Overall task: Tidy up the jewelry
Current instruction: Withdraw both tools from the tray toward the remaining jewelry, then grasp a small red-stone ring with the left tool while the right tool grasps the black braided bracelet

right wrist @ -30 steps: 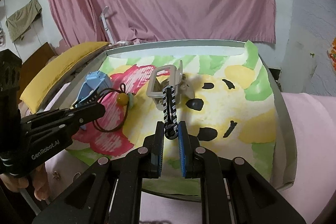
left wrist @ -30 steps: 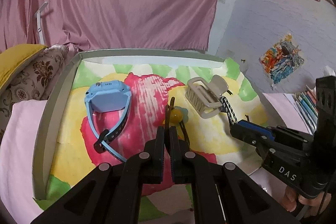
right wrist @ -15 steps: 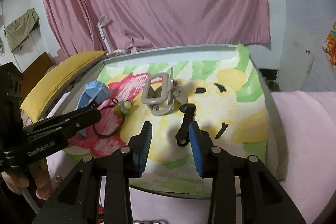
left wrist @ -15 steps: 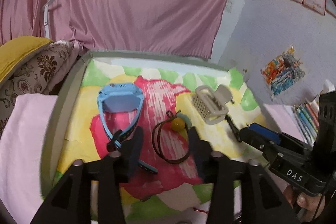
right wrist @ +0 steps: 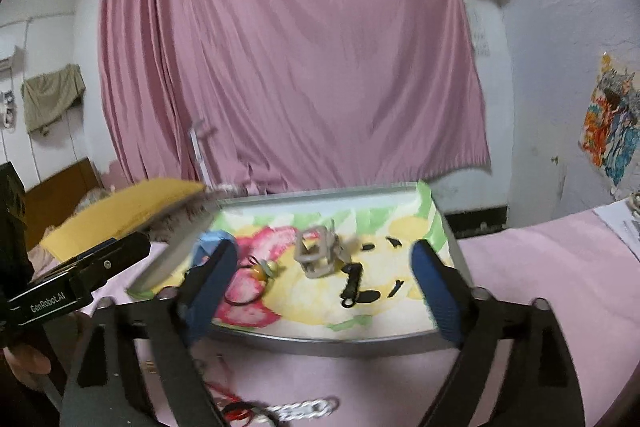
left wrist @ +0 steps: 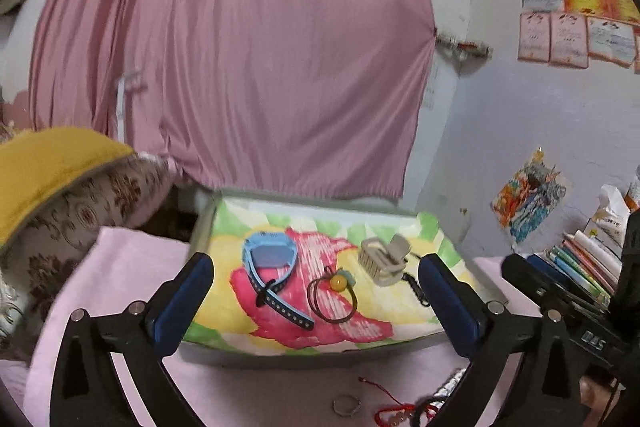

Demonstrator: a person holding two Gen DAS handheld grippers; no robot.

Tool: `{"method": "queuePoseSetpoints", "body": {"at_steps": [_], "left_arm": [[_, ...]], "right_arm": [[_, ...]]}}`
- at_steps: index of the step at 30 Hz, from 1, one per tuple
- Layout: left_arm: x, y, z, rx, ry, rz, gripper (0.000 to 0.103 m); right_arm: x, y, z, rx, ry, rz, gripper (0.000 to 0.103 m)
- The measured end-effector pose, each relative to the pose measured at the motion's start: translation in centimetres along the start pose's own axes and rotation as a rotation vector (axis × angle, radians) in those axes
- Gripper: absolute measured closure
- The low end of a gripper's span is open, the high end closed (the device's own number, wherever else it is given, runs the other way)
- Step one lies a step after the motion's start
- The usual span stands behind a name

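A metal tray (left wrist: 320, 357) (right wrist: 344, 345) lined with a flowered sheet holds a blue watch (left wrist: 272, 269), a brown hair tie with a yellow bead (left wrist: 334, 291) (right wrist: 256, 275), a beige hair claw (left wrist: 384, 259) (right wrist: 320, 253) and a black-and-white hair clip (left wrist: 416, 287) (right wrist: 352, 285). My left gripper (left wrist: 316, 291) is wide open and empty, held back above the tray's near edge. My right gripper (right wrist: 324, 287) is also wide open and empty, back from the tray. On the pink cloth in front lie a silver ring (left wrist: 346, 405), a red string bracelet (left wrist: 396, 409) and a white chain (right wrist: 304, 407).
A yellow-and-floral cushion (left wrist: 60, 187) lies left of the tray. A pink curtain (left wrist: 240, 67) hangs behind. Books and pencils (left wrist: 580, 267) stand at the right. The right gripper's body (left wrist: 568, 307) shows in the left view, the left gripper's (right wrist: 72, 287) in the right view.
Both grippers opened and let go: the left released the hair tie, the right released the black-and-white clip. Both then pulled back and up from the tray, jaws opening wider.
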State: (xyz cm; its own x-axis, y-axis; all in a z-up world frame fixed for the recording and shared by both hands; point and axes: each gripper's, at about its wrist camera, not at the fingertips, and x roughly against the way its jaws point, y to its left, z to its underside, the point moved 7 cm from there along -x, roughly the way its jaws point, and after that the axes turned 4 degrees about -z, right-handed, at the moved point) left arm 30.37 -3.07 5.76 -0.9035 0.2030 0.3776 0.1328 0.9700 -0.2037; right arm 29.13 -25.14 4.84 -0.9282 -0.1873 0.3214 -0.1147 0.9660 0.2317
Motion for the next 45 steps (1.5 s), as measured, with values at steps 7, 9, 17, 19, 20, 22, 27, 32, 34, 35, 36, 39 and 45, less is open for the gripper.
{"method": "queuePoseSetpoints", "body": {"at_steps": [7,9,17,19,20,22,27,32,34,35,36,39,45], "left_arm": [[4.8,0.2,0.0,-0.026,-0.078,-0.018,0.0],[5.8,0.2,0.3,-0.031,-0.087,-0.018,0.0],[9.4,1.3,2.4,-0.049,-0.112,-0.065,0.0],[10.1,1.4,2.9,-0.056,-0.123,-0.081,0.0],[10.5,1.5,3.2,-0.059,-0.127,-0.09,0.0],[10.7,1.6,3.9,-0.066,-0.116,-0.1,0.0],[10.6,1.7,6.1,-0.066,-0.035,-0.092,0.0],[9.0,2.2,8.5,-0.065,0.104,-0.086,0.0],[8.4,2.5,9.4,-0.06,0.151,-0.096,0.0],[8.0,2.6,9.9,-0.059,0.177,-0.1,0.0],[7.8,2.5,10.3,-0.056,0.202,-0.099,0.0],[7.2,2.4,11.1,-0.049,0.253,-0.09,0.0],[6.4,1.7,12.0,-0.032,0.3,-0.043,0.004]], "right_arm": [[5.6,2.0,-0.4,0.017,-0.119,-0.03,0.002],[6.7,2.5,-0.3,0.033,-0.135,-0.029,0.002],[10.1,3.6,0.9,0.08,-0.17,-0.027,0.002],[10.7,3.7,1.4,0.091,-0.173,-0.026,0.002],[10.9,3.8,1.6,0.095,-0.171,-0.028,0.002],[11.0,3.9,2.1,0.106,-0.156,-0.032,0.002],[10.6,3.1,3.9,0.115,-0.073,-0.022,0.002],[9.2,1.8,5.3,0.085,0.031,-0.011,0.002],[8.5,1.3,5.8,0.068,0.074,-0.012,0.002],[8.1,1.2,6.2,0.064,0.099,-0.011,0.002],[7.6,1.0,6.5,0.061,0.132,-0.005,0.002],[6.5,0.3,7.1,0.06,0.204,0.018,0.002],[4.6,0.4,7.8,0.121,0.333,-0.004,0.036]]}}
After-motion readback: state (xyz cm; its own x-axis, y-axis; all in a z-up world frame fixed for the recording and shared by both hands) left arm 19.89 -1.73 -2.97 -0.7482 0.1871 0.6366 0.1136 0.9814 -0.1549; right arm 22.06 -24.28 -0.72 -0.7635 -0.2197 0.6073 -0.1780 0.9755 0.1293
